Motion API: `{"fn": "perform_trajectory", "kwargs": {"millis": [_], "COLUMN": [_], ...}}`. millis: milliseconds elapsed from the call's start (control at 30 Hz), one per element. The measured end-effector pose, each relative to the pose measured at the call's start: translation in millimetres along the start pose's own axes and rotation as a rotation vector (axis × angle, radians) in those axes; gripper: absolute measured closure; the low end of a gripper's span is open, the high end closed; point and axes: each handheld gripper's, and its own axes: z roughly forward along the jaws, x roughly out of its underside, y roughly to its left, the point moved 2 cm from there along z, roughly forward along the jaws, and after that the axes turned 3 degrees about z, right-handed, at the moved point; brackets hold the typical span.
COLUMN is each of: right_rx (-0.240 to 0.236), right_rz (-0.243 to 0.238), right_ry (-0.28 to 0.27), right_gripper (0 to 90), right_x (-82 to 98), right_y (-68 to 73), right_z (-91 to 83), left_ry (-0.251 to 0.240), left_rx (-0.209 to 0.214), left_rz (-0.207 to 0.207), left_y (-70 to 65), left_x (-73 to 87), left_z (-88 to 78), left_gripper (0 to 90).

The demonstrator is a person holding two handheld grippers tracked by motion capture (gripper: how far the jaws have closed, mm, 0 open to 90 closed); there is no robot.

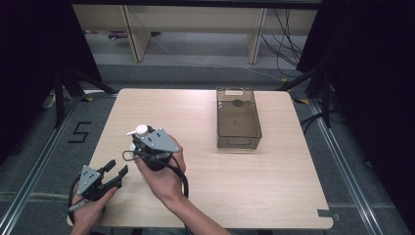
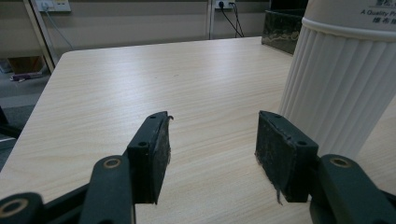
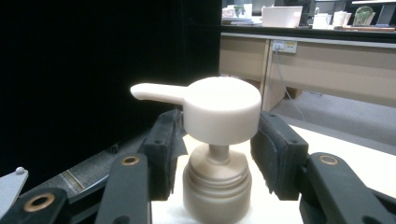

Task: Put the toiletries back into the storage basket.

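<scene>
Between the right gripper's fingers stands the pump bottle, untouched.

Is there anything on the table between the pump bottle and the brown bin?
No. In the high view the stretch of table between the pump bottle and the brown bin is bare wood.

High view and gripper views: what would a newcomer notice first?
A white plastic pump bottle at the wooden table's near left, its pump head between the right gripper's jaws. The open left gripper waits beside it. A clear smoky plastic bin stands at the far right.
</scene>
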Motion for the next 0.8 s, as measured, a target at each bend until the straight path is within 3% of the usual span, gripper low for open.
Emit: {"fn": "perform_trajectory", "kwargs": {"millis": [100,133,167,333,433,500,567,667,800], "right_rx": [0.000,0.014,0.006,0.015,0.025,0.049,0.042,0.056,0.046], "right_rz": [0.022,0.003,0.038,0.039,0.033,-0.019,0.016,0.008,0.051], "right_ry": [0.002,-0.008,0.005,0.005,0.001,-0.018,-0.003,-0.007,-0.026], "right_gripper": [55.1,55.4,55.7,57.6,58.6,58.1,59.3,59.7,60.1], "right_x": [-0.3,-0.9,-0.5,-0.8,-1.4,-3.4,-3.5,-3.0,-1.3], "right_y": [0.2,-1.5,0.3,2.5,4.7,4.6,6.2,6.2,8.3], "right_z": [0.3,0.3,-0.2,0.2,0.4,1.3,1.4,1.5,0.9], "left_ry": [0.001,0.001,-0.001,0.009,0.010,0.007,0.001,0.003,0.001], "left_rx": [0.000,0.000,0.006,0.002,0.003,0.005,0.007,0.001,0.007], "left_rz": [0.001,0.001,0.001,0.004,0.006,0.004,0.002,0.001,0.003], "left_y": [0.0,0.0,-0.1,-0.4,-0.4,-0.3,0.0,0.1,0.3], "left_x": [0.0,0.0,0.1,-0.1,-0.1,-0.1,0.1,0.1,0.2], "left_z": [0.0,0.0,0.1,-0.9,-0.8,-0.5,-0.3,-0.5,-0.7], "left_gripper": [44.1,44.1,44.1,44.1,44.1,44.1,44.1,44.1,44.1]}}
